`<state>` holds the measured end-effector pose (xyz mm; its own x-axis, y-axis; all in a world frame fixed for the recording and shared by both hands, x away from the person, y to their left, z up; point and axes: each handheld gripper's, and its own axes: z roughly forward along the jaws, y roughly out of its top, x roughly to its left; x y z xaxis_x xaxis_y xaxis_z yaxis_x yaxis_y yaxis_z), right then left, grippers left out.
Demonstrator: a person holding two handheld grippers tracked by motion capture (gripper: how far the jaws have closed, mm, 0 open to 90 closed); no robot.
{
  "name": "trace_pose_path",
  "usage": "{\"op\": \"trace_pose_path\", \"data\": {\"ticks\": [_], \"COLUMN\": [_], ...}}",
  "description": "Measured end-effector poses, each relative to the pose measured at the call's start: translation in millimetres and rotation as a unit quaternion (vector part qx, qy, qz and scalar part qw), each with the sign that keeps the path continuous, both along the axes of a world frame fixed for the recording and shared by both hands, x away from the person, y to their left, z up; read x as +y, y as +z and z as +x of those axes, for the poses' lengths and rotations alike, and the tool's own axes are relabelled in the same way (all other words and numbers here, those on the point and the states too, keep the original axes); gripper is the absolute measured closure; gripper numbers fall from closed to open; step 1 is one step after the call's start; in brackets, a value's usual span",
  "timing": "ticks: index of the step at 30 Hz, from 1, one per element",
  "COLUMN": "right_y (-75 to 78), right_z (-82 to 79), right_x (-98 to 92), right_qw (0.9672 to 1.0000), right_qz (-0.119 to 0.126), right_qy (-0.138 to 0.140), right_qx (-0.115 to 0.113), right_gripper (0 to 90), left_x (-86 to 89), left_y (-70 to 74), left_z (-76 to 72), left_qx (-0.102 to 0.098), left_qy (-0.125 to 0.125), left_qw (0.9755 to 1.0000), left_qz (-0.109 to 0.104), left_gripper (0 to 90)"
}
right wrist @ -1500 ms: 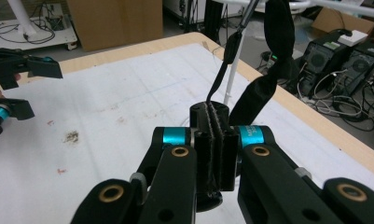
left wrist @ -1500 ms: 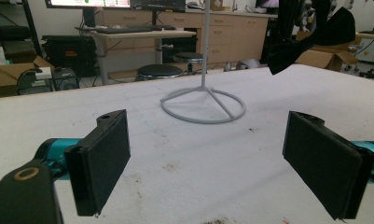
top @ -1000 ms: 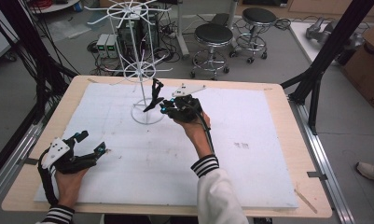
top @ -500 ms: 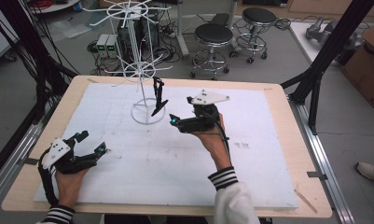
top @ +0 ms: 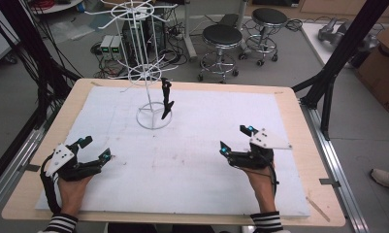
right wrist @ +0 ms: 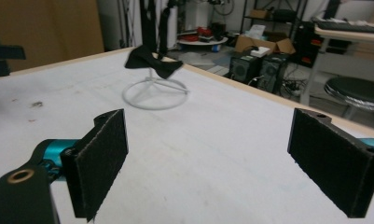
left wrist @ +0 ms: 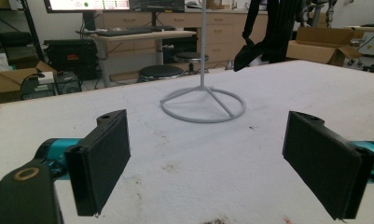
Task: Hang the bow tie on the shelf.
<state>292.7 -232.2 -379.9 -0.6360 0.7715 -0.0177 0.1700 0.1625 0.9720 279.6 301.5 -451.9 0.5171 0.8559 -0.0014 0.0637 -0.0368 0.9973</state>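
Observation:
A white wire rack (top: 152, 118) stands at the back middle of the table, and a black strap-like piece (top: 167, 99) hangs from one of its lower arms. My right gripper (top: 234, 139) is low over the front right of the white sheet, well away from the rack. Its jaws have just been opening and now stand open with nothing between them (right wrist: 208, 163). From there I see the rack's base (right wrist: 154, 95) and the black piece (right wrist: 152, 60) ahead. My left gripper (top: 96, 148) rests open at the front left, empty (left wrist: 205, 168), facing the rack base (left wrist: 203, 105).
A white sheet (top: 192, 165) covers the wooden tabletop (top: 308, 141). Behind the table stand two round stools (top: 222, 36) and cabling on the floor. Black frame posts (top: 328, 82) rise at both sides, and a cardboard box (top: 383, 73) sits far right.
My right gripper has pulled back from the rack to the front right and opened, leaving the black piece hanging on the rack. The left gripper has not moved.

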Motion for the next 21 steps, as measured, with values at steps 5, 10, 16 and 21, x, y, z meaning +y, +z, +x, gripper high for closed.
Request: {"op": "trace_pose_path", "data": {"ticks": [5, 10, 16, 21], "right_y": [-26.4, -47.9, -64.6, -70.9], "right_z": [-10.5, -19.1, -24.8, -27.9], "right_x": [-28.4, -41.4, -42.4, -40.3], "right_qw": [0.9993, 0.9981, 0.9973, 0.9961], "right_qz": [0.021, 0.029, 0.031, 0.032], "right_qy": [-0.032, -0.052, -0.062, -0.073], "right_qx": [0.001, -0.013, -0.025, -0.039], "right_gripper": [11.0, 11.0, 11.0, 11.0], "left_x": [-0.4, -0.6, -1.1, -1.3], "left_y": [0.0, 0.1, 0.0, 0.0], "left_z": [-0.3, -0.7, -0.9, -1.3], "left_qx": [-0.001, -0.002, -0.003, -0.005], "left_qy": [0.0, -0.001, 0.0, 0.001], "left_qw": [1.0, 1.0, 1.0, 0.9999], "left_qz": [0.002, 0.007, 0.007, 0.008], "left_gripper": [15.3, 15.3, 15.3, 15.3]}}
